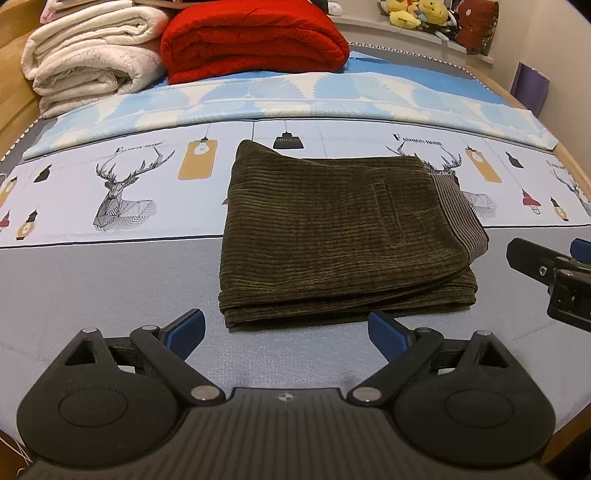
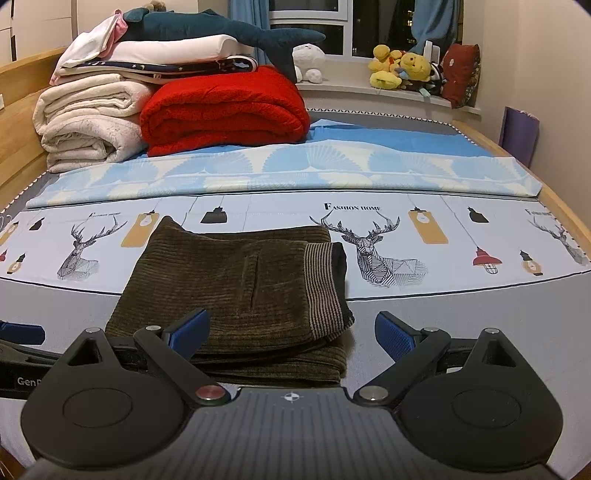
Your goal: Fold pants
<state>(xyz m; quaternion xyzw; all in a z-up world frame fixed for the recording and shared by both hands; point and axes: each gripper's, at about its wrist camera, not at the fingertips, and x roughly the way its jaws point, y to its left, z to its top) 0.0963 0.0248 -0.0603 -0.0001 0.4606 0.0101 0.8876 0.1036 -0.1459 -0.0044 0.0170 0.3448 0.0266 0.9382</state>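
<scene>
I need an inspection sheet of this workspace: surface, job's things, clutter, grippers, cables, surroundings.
Surface: bed, grey sheet with a deer-print band, lying flat.
Job's things: pants, brown corduroy, folded into a compact stack, striped waistband on its right edge.
Clutter: red blanket, white blankets and a shark plush stacked at the far left.
Grippers: left gripper open, empty, near the pants' front edge; right gripper open, empty, at the pants' right front corner.
Cables: nothing seen.
Surroundings: sill with plush toys, window, wooden bed frame.
</scene>
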